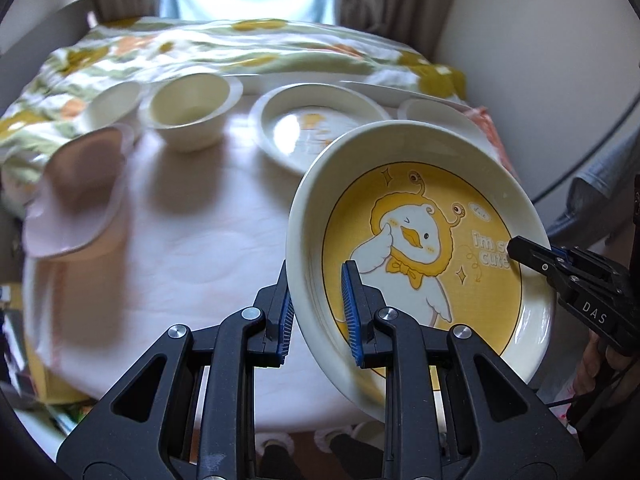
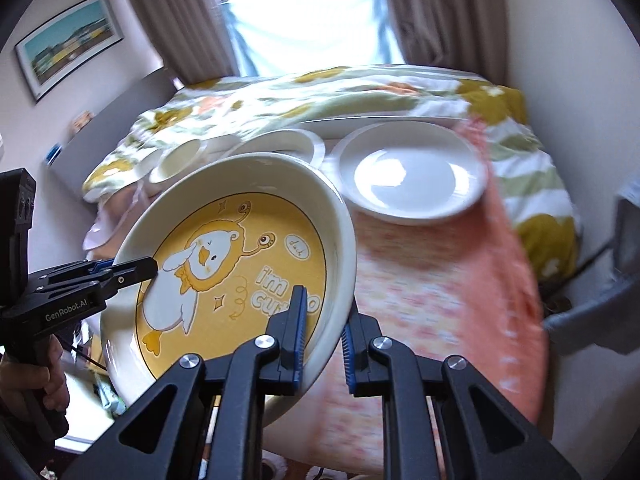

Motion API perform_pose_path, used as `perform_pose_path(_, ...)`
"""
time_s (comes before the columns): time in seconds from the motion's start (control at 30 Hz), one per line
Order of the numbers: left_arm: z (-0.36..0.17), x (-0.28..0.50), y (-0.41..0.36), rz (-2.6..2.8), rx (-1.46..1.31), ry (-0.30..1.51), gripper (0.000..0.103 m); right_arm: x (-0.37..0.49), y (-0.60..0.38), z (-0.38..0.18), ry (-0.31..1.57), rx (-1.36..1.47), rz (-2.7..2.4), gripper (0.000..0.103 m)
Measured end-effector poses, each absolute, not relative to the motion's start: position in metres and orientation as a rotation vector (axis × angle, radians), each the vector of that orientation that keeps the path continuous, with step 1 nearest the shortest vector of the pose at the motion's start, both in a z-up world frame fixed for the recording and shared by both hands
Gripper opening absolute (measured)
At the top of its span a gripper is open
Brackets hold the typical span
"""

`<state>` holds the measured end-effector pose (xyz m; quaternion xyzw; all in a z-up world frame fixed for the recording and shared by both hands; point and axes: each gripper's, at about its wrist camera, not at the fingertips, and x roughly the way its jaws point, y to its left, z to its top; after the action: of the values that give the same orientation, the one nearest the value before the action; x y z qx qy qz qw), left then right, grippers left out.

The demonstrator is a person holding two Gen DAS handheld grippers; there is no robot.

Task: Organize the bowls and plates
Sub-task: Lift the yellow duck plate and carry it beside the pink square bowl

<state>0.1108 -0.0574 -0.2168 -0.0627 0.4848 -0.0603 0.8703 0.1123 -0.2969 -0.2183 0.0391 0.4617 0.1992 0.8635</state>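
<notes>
The duck plate [image 1: 420,248], a deep cream dish with a yellow centre and a cartoon duck in a lion's mane, was held tilted in the air above the near edge of the table [image 1: 192,232], gripped from both sides. Its left rim was clasped between the blue pads of the left gripper [image 1: 318,312], one finger under the outside wall and one on the inner face. The opposite rim was pinched in the same way by the right gripper [image 2: 324,340], whose black tip was seen at the plate's far edge in the left wrist view. Behind the held plate, a second duck plate [image 1: 316,128] lay flat on the table, and to the right a plain white plate [image 2: 412,172] rested on an orange patterned cloth [image 2: 440,280]. Further left, a cream bowl [image 1: 190,110] stood upright beside a smaller white bowl [image 1: 110,106], with pink bowls [image 1: 76,192] stacked at the left edge. A floral bedcover [image 1: 240,52] was spread behind the table, below a bright curtained window [image 2: 304,12].
</notes>
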Motion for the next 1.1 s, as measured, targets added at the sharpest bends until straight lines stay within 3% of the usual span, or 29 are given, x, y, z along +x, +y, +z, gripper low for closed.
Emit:
perform_pose_path(0.43,-0.26,0.106,0.061,-0.034,-0.171,1.059,0.02,0.113,-0.166,-0.256,1.043,0.072,0.497,0.014)
perform_pose_path(1.1,-0.299,0.11,0.088,-0.097,-0.161,1.094,0.02,0.123,-0.131,-0.294,1.087,0.03,0.435,0.014)
